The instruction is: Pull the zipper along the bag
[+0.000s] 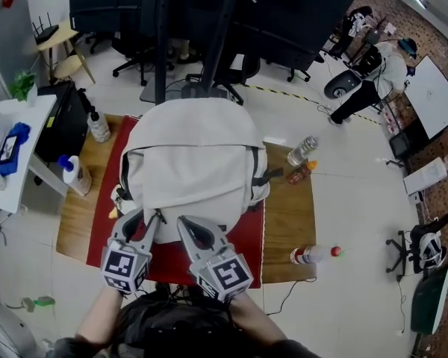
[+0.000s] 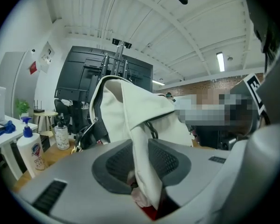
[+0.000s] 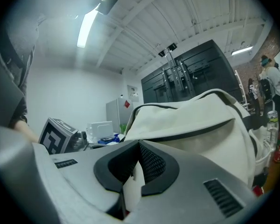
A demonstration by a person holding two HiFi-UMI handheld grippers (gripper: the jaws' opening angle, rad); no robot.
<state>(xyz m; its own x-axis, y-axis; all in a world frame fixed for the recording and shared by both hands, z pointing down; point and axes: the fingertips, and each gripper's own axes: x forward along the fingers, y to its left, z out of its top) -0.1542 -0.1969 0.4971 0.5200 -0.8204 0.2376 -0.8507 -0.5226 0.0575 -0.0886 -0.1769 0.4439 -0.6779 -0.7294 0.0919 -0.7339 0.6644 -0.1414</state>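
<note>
Sleeves and both marker cubes fill the bottom of the head view and cover the near edge of the bag (image 1: 190,155).

Hidden: the bag's lower hem, behind the two grippers. The zipper (image 1: 187,148) shows only as a dark line across the bag's upper face, and I cannot make out its slider in any view.

Room: the bag stands on a red mat (image 1: 104,200) on a wooden table (image 1: 291,215). Bare wood lies to its right, with a clear bottle (image 1: 302,151) and a sauce bottle (image 1: 301,172) near the bag's right side. A third bottle (image 1: 310,255) lies at the table's near right corner. Two pump bottles (image 1: 76,175) stand along the left strip.

Left gripper (image 1: 145,218): at the near left hem. Its jaws stand apart, and a fold of white bag fabric hangs loose between the pads.

Right gripper (image 1: 198,232): just beside the left gripper, at the near middle hem. Its jaws are closed, pinching a thin fold of the same fabric. Both sit well below the zipper line.
</note>
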